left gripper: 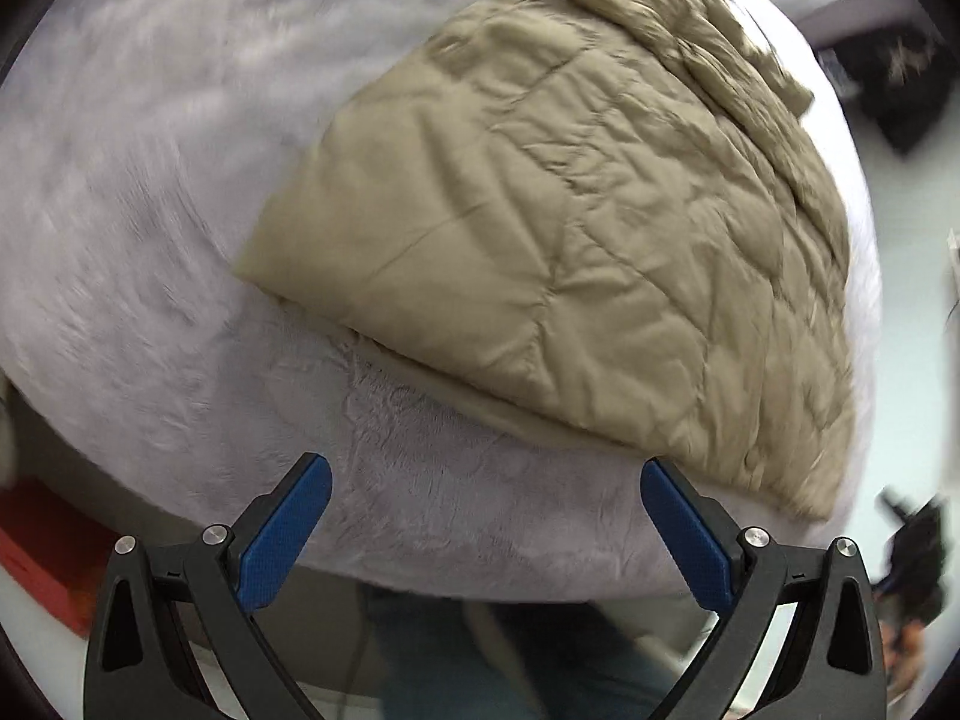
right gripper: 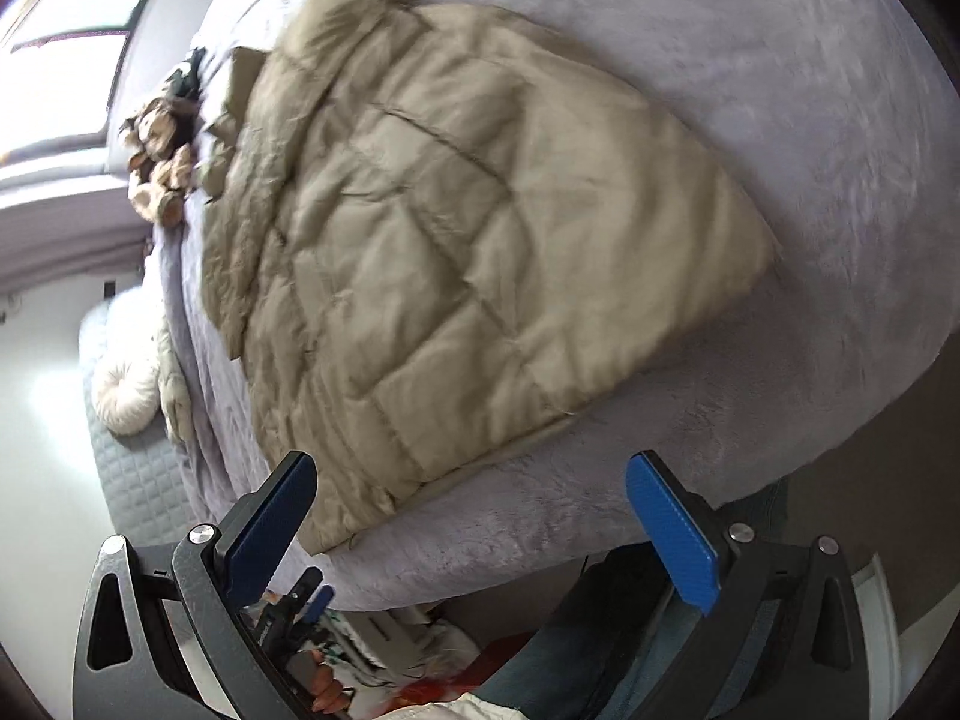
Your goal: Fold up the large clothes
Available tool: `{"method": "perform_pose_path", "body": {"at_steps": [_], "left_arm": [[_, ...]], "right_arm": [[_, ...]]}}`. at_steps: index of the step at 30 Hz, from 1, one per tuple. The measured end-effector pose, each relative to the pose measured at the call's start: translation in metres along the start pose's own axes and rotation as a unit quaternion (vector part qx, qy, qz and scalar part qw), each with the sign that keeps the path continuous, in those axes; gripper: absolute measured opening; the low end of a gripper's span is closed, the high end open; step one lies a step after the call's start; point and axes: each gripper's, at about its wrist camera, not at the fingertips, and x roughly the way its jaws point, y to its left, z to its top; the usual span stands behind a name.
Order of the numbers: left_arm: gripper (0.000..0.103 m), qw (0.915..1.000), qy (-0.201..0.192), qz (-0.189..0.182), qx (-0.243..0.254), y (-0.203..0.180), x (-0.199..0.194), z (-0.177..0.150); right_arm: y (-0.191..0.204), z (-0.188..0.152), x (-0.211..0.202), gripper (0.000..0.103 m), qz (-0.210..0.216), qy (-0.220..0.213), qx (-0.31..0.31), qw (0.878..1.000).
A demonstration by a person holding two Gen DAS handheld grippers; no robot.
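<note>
The quilted tan jacket [left gripper: 570, 228] is lying on the bed [left gripper: 150, 180], spread over the grey plush cover near its front edge, and it is looking already doubled: one straight folded side is running toward the middle of the bed, while a thinner layer is peeking out beneath the hem nearest the person. At the far end a bunched part, probably the collar or hood, is sitting crumpled, so the fold is seeming only partly finished.

Both views are showing blur, so detail on the seams is hard to read.

The left hand-held gripper [left gripper: 486, 498] is hovering just off the front edge of the bed, its blue pads [left gripper: 288, 534] spread wide and holding nothing, the jacket's near hem just beyond it. The right hand-held gripper [right gripper: 471, 495] is hanging over the jacket's near corner [right gripper: 336, 534], jaws likewise wide apart and empty. My read: both are being held apart like this so they can each take a piece of the near hem for the next fold, which will need matched grips since puffy fabric springs back and slides.

Further out, a brown stuffed toy [right gripper: 159, 162] is lying on the bed beyond the jacket, and a pale round cushion [right gripper: 126, 396] is resting off to the side.
</note>
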Motion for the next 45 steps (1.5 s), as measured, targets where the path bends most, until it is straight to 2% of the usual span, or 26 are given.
{"method": "perform_pose_path", "body": {"at_steps": [3,6,13,16,18,19,20,21,22,23,25,27,31,36,39,43,45], "left_arm": [[0.103,0.9988,0.01,-0.036,-0.031,0.009,0.024,0.012],[0.103,0.9977,0.003,-0.045,-0.051,0.006,0.036,0.028],[0.103,0.9951,-0.007,-0.092,-0.035,-0.016,0.032,0.058],[0.101,0.9952,0.001,-0.093,-0.029,-0.023,0.037,0.065],[0.082,0.9957,0.006,-0.088,-0.029,-0.021,0.04,0.068],[0.059,0.9956,0.009,-0.089,-0.027,-0.019,0.041,0.07],[0.032,0.995,0.012,-0.096,-0.026,-0.017,0.041,0.071],[0.02,0.9934,0.015,-0.111,-0.024,-0.015,0.04,0.074],[0.015,0.9918,0.014,-0.125,-0.023,-0.012,0.036,0.075],[0.015,0.9912,0.008,-0.131,-0.015,-0.012,0.029,0.077],[0.013,0.9898,-0.002,-0.142,0.001,-0.017,0.015,0.081],[0.013,0.9872,-0.015,-0.158,0.012,-0.022,-0.003,0.086],[0.013,0.9821,-0.051,-0.178,0.036,-0.041,-0.041,0.105],[0.013,0.9742,-0.102,-0.192,0.059,-0.078,-0.086,0.145],[0.013,0.9703,-0.132,-0.187,0.077,-0.108,-0.103,0.178],[0.013,0.9665,-0.175,-0.164,0.092,-0.152,-0.118,0.23],[0.013,0.9653,-0.185,-0.158,0.094,-0.166,-0.118,0.251]], "right_arm": [[-0.023,-0.001,0.005,0.103,-0.002,0.005,0.028,1.0],[-0.039,0.0,0.008,0.103,0.001,0.003,0.053,0.999],[-0.055,0.015,0.017,0.103,0.053,-0.028,0.089,0.994],[-0.06,0.022,0.031,0.103,0.086,-0.035,0.124,0.988],[-0.064,0.024,0.039,0.103,0.098,-0.043,0.146,0.983],[-0.063,0.023,0.044,0.103,0.112,-0.049,0.155,0.98],[-0.061,0.022,0.048,0.102,0.126,-0.054,0.16,0.978],[-0.059,0.022,0.05,0.096,0.136,-0.058,0.163,0.976],[-0.057,0.021,0.052,0.083,0.137,-0.06,0.165,0.975],[-0.056,0.02,0.054,0.072,0.134,-0.06,0.168,0.975],[-0.055,0.022,0.056,0.014,0.125,-0.057,0.179,0.974],[-0.053,0.021,0.055,0.01,0.13,-0.064,0.176,0.974],[-0.03,0.024,0.038,0.008,0.15,-0.071,0.125,0.978],[0.024,0.051,0.005,0.007,0.167,-0.075,0.047,0.982],[0.079,0.084,-0.019,0.007,0.161,-0.086,-0.027,0.983],[0.144,0.13,-0.035,0.007,0.157,-0.095,-0.106,0.977],[0.18,0.164,-0.036,0.007,0.155,-0.094,-0.14,0.973]]}}
